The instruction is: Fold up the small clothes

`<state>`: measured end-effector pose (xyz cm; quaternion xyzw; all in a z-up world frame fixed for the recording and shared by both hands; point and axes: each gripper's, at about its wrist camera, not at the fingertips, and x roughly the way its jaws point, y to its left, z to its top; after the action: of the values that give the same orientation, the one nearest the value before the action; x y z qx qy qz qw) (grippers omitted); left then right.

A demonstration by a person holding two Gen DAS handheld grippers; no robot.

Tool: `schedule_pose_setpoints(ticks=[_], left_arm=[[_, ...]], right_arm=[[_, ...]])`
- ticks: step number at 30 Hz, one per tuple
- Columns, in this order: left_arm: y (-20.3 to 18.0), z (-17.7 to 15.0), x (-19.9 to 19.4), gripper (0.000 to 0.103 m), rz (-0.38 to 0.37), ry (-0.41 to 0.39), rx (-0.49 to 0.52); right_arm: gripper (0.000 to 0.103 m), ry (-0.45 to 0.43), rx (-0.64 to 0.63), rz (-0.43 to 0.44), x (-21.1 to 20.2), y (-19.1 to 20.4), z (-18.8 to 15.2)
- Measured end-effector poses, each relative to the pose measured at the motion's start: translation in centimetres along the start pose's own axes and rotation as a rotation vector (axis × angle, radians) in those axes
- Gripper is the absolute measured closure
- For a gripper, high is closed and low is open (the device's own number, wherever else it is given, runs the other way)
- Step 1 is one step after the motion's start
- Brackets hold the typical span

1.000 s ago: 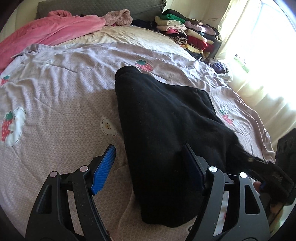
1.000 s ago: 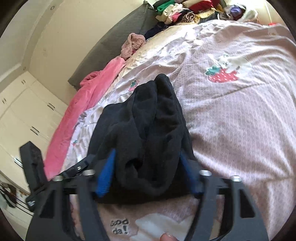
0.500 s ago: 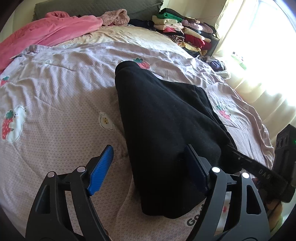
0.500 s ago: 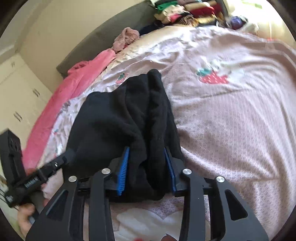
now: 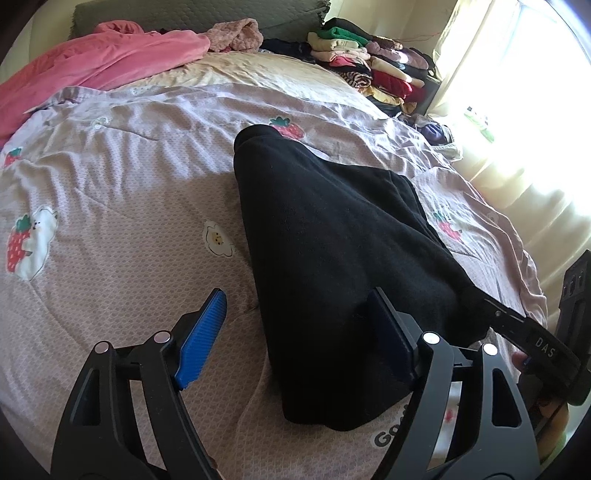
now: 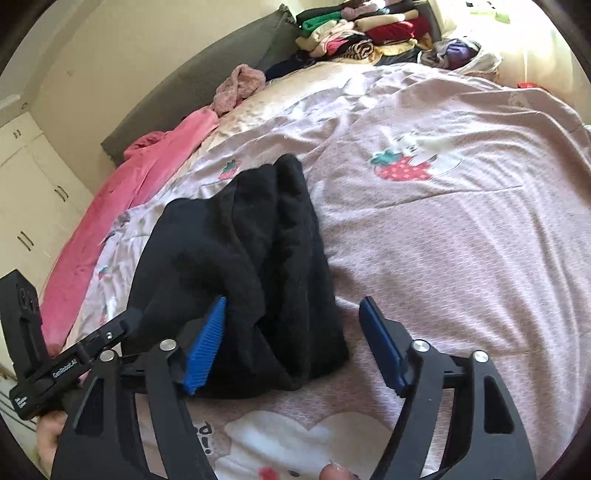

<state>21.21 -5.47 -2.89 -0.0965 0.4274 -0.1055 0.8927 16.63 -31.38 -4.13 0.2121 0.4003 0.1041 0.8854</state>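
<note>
On bed: R gripper (image 6: pixel 295 325) now wide, off black garment (image 6: pixel 255 258); L gripper (image 5: pixel 299 328) wide as before.

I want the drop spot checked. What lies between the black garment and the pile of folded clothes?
Only wrinkled bedspread separates black garment from folded clothes, seen from the right wrist.

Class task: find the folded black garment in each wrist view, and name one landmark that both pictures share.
Left wrist: black garment, centre, running to lower right.
Right wrist: black garment, left of centre, lower half.
Shared landmark: stack of folded clothes, top of both.
</note>
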Motion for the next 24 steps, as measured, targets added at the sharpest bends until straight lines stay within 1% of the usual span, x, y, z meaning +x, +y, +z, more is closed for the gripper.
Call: schedule_pose_setpoints(ticks=[3, 4, 5, 6, 8, 10, 11, 12, 13, 14, 16, 17, 18, 19, 24], left_arm=[[0.0, -0.1, -0.4, 0.032, 0.002, -0.003, 0.003], [0.1, -0.1, -0.6, 0.032, 0.001, -0.004, 0.001], [0.2, -0.1, -0.7, 0.032, -0.001, -0.004, -0.002], [0.2, -0.1, -0.8, 0.032, 0.0, -0.004, -0.004], [0.3, -0.2, -1.2, 0.032, 0.003, -0.006, -0.004], [0.4, -0.3, -1.5, 0.032, 0.007, -0.009, -0.002], [0.5, -0.4, -1.8, 0.032, 0.011, -0.011, -0.002], [0.5, -0.4, -1.9, 0.03, 0.013, -0.011, -0.004], [0.6, -0.4, -2.1, 0.024, 0.015, -0.012, -0.005], [0.7, -0.5, -2.4, 0.021, 0.018, -0.017, -0.006], [0.8, -0.6, -3.1, 0.02, 0.014, -0.031, -0.008], [0.8, -0.7, -3.5, 0.02, 0.012, -0.04, -0.01], [0.8, -0.8, -3.9, 0.016, 0.016, -0.046, -0.009], [0.8, -0.8, -4.2, 0.01, 0.022, -0.052, -0.006], [0.9, -1.6, -6.5, 0.01, 0.057, -0.098, 0.01]], right_arm=[[0.03, -0.024, -0.003, -0.008, -0.6, 0.0, 0.2], [0.028, -0.036, -0.009, -0.018, -0.8, 0.1, 0.2], [0.022, -0.044, -0.012, -0.031, -0.9, 0.2, 0.3], [0.009, -0.055, -0.008, -0.041, -1.1, 0.1, 0.3], [0.008, -0.109, 0.01, -0.035, -2.0, -0.1, 0.4], [0.005, -0.142, 0.023, -0.015, -2.8, -0.3, 0.6], [0.005, -0.156, 0.029, -0.007, -3.1, -0.4, 0.8], [0.005, -0.169, 0.034, -0.001, -3.3, -0.5, 0.8], [0.005, -0.183, 0.041, 0.006, -3.5, -0.6, 0.8], [0.005, -0.195, 0.046, 0.012, -3.7, -0.6, 0.7], [0.005, -0.209, 0.046, 0.03, -4.0, -0.4, 0.6], [0.005, -0.214, 0.038, 0.038, -4.2, -0.1, 0.6], [0.005, -0.217, 0.03, 0.042, -4.5, 0.2, 0.5], [0.005, -0.225, 0.015, 0.048, -4.8, 0.7, 0.5], [0.005, -0.28, -0.064, 0.033, -6.3, 2.7, -0.2]])
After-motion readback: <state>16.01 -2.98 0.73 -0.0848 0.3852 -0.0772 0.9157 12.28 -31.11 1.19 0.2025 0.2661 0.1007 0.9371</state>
